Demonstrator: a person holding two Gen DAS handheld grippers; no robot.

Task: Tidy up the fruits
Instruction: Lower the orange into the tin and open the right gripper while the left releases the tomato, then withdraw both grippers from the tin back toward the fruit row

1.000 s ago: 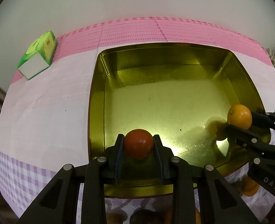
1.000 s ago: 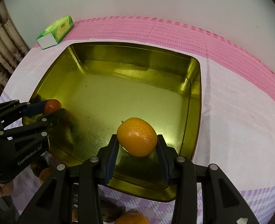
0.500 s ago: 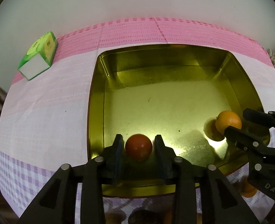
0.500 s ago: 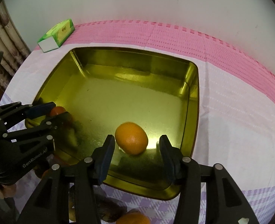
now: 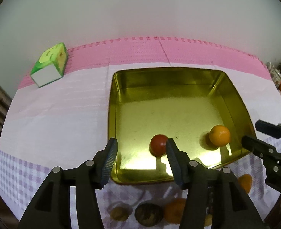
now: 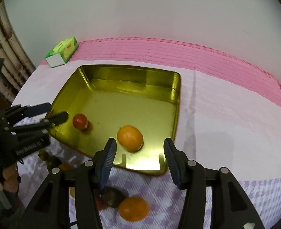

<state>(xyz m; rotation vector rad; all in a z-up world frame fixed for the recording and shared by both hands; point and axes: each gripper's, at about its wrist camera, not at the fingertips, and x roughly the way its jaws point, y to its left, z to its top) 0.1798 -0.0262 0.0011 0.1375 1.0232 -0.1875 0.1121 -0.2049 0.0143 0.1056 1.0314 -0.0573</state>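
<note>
In the left wrist view, our left gripper [image 5: 141,158], jaws just opening and empty, stands at lower centre; the red fruit [image 5: 158,144] lies in the gold tin [image 5: 112,114]. In the right wrist view, our right gripper [image 6: 139,159] gapes at lower centre, the orange [image 6: 130,137] free on the tin floor.

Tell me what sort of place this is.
Probably a home dining or side table: a pink and lilac checked tablecloth, a gold tin tray holding fruit, and a green tissue box against a plain wall.

Green tissue box [image 5: 49,64] on the pink-banded tablecloth [image 5: 54,118], far-left corner
</note>
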